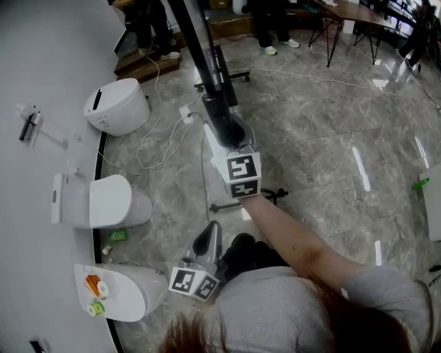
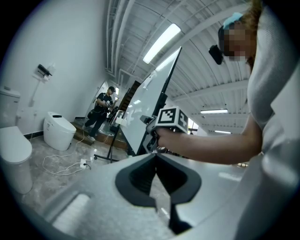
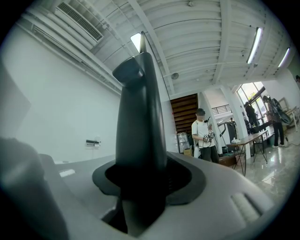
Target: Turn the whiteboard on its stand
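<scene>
Whiteboard: the whiteboard (image 1: 196, 41) is in the middle of the room, held up on its black stand (image 1: 224, 77). From the left gripper view it looks tilted.
Right gripper: the right gripper (image 1: 219, 114) is stretched out far from the person's body. Its dark fingers (image 3: 140, 122) are squeezed on the thin edge of the whiteboard.
Left gripper: the left gripper (image 1: 210, 231) is low and near the person's body, well apart from the whiteboard. Its fingers (image 2: 141, 180) are closed together at the tips, with nothing between them.
Toilets: three white toilets (image 1: 110, 201) sit in a row along the white wall on the left.
Cable: a white cable (image 1: 158, 148) lies in loops on the shiny floor (image 1: 324, 138), between the toilets and the stand.
People: at the far end some people (image 1: 272, 27) are standing, and only their legs show from above.
Worktop: a brown worktop (image 1: 351, 10) on thin black legs stands far off on the right.
</scene>
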`<state>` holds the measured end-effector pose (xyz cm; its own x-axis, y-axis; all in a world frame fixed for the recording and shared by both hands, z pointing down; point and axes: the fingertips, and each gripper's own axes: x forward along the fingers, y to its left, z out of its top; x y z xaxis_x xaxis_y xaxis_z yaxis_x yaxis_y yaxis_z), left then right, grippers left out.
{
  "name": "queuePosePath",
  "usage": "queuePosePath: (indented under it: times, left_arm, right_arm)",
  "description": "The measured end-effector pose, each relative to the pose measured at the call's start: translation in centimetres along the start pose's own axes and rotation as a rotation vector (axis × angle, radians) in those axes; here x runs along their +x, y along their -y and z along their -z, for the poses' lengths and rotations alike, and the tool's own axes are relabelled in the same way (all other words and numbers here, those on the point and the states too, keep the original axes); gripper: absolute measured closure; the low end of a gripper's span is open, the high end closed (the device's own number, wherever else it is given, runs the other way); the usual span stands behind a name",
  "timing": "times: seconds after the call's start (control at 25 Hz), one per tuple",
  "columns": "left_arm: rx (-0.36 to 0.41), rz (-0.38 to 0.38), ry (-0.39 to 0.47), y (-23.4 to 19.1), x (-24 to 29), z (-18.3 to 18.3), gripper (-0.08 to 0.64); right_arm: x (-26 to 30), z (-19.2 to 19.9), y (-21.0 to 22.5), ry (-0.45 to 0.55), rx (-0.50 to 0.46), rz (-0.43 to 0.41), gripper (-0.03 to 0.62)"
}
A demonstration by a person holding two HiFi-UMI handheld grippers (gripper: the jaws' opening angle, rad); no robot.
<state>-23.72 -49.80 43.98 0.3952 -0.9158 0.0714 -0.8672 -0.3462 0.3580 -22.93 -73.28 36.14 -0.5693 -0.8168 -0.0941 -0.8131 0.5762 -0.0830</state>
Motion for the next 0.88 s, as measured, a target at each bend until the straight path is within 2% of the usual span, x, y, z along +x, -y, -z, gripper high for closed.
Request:
queuePosePath:
  times: [0.28,0.6,0.88]
  left_arm:
    - [0.021,-0.002,0.011,-0.2,-0.4,-0.2,0.558]
    - [0.01,0.008,0.001,0.0,-1.7,0.3,0.558]
    - [0.009,0.007,0.0,0.7,-3.6,0.3,0.558]
  right_arm:
    - [-1.0,0.1,-0.4,0.014,0.002,-0.023,0.396]
    - [-2.6,-0.1,-0.6,0.027,-0.008,-0.018,0.41]
    - [-4.2,-0.4,-0.1,0.003,-0.009,0.042,0.43]
